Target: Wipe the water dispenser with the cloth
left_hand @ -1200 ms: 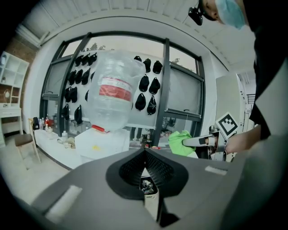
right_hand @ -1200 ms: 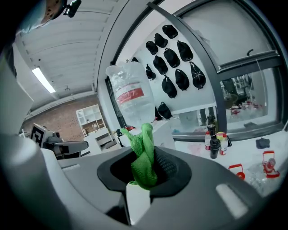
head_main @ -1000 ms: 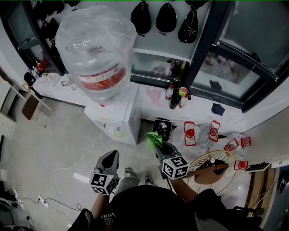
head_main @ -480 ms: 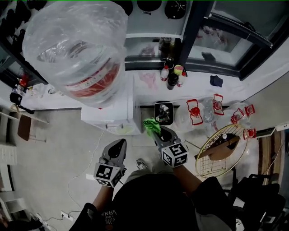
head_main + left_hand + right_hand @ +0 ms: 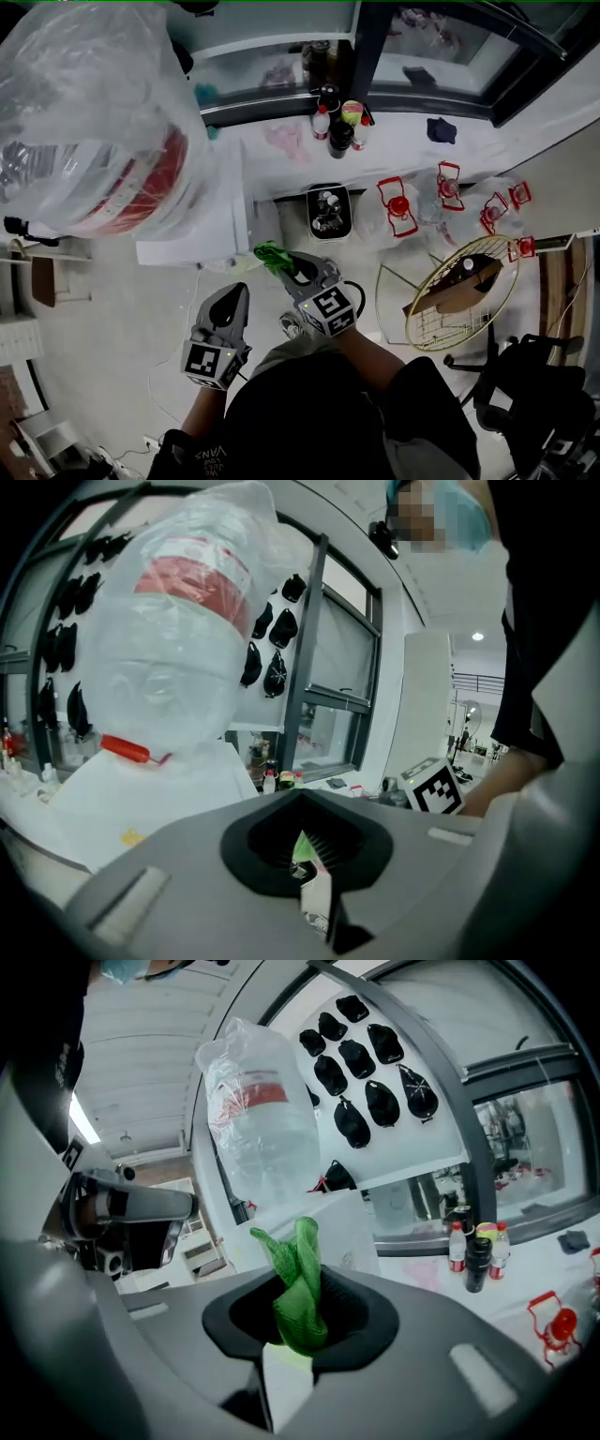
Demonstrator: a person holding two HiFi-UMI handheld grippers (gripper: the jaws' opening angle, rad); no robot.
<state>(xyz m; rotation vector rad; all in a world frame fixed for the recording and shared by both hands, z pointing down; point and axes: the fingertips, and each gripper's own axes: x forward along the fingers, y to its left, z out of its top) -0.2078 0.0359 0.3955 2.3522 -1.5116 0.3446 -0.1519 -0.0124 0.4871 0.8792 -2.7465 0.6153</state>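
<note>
You hold tongs in each hand, both pointed away from you towards the dispenser (image 5: 223, 220), a white cabinet standing on the floor to the far left. On top of it sits a large bottle (image 5: 84, 122) wrapped in clear plastic, with a red band around it.

Your right tongs (image 5: 298, 1335) are clamped on a green cloth (image 5: 298, 1283), which sticks up from the tips in a twisted bunch. The cloth is just beside the dispenser's near right corner; whether it touches cannot be told.

Your left tongs (image 5: 305, 860) are closed to a thin slit with nothing between them. They hang to the left of the right tongs, near the dispenser but apart from it.

A round wire rack (image 5: 450, 300) lies on the floor to the right.
</note>
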